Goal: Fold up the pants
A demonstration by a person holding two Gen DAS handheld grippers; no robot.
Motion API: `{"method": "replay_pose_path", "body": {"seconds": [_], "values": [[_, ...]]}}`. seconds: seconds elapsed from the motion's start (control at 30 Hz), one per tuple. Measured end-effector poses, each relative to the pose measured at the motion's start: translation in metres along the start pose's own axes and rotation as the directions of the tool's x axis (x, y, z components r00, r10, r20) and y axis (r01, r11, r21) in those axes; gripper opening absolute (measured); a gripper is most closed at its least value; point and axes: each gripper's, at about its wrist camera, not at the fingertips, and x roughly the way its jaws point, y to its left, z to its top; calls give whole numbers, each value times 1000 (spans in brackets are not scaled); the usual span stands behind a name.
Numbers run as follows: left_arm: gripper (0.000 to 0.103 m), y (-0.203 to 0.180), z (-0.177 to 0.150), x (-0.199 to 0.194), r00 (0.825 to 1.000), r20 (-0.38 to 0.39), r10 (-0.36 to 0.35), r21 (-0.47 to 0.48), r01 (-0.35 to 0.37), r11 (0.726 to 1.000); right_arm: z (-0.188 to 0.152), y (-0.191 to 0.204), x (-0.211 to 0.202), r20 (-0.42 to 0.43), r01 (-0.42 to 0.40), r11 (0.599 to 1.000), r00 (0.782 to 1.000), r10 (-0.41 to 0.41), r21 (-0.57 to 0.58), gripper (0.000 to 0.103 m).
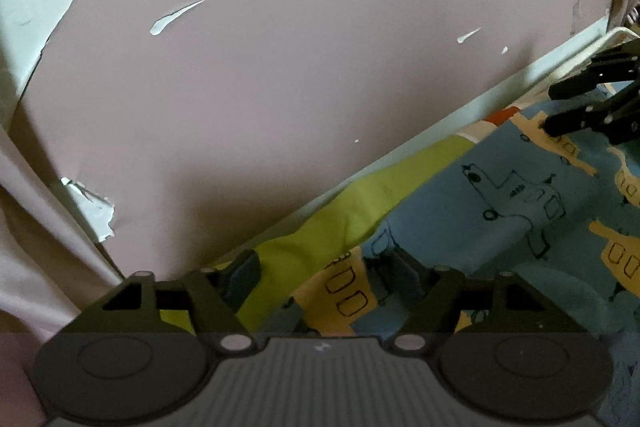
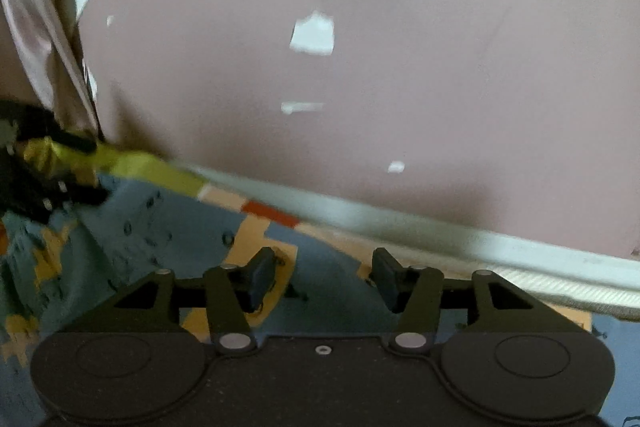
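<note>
Against the wall on the bed — lime-green pants (image 1: 320, 223), soft, limp cloth, best pinched at an edge — left hand-held gripper (image 1: 320, 279) and right hand-held gripper (image 2: 324, 277) both spread apart, empty.

Left claw (image 1: 324, 277), right claw (image 2: 324, 277): agape.

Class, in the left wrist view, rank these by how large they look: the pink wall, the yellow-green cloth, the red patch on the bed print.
1. Pink wall, largest by far.
2. Yellow-green cloth.
3. Red patch, smallest, though it lies farther from the camera.
</note>
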Motion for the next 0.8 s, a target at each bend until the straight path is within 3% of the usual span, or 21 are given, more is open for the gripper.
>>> {"method": "replay_pose_path", "body": {"seconds": [0.03,0.07,0.1,0.17,0.27,0.3,0.63,0.73,0.8], "values": [[51,0,1,1,1000,-2,-1,-5,1,1000,-2,2,1,1,6,1000,1000,-6,-5,57],[23,-1,0,1,1000,2,-1,-15,1,1000,-2,3,2,2,13,1000,1000,-13,-4,52],[12,-2,-1,0,1000,9,-1,-22,1,1000,-3,5,3,4,21,1000,1000,-21,-6,38],[5,-10,-8,1,999,34,18,-6,-18,1000,-3,13,4,3,39,999,999,-39,-29,27],[2,-19,-13,-6,996,61,58,6,-58,998,1,23,3,-5,55,997,998,-56,-56,3],[2,-18,-11,-7,996,68,65,-8,-65,998,2,24,1,-1,63,997,998,-64,-54,1],[1,-14,8,-32,977,146,154,-77,-144,987,29,25,-26,178,152,988,973,-149,-7,0],[1,-16,11,-23,971,154,184,-88,-172,981,33,28,-17,175,169,986,970,-166,0,0],[2,-16,10,-10,976,118,185,-98,-174,980,32,29,-5,145,177,984,974,-174,-2,0]]}}
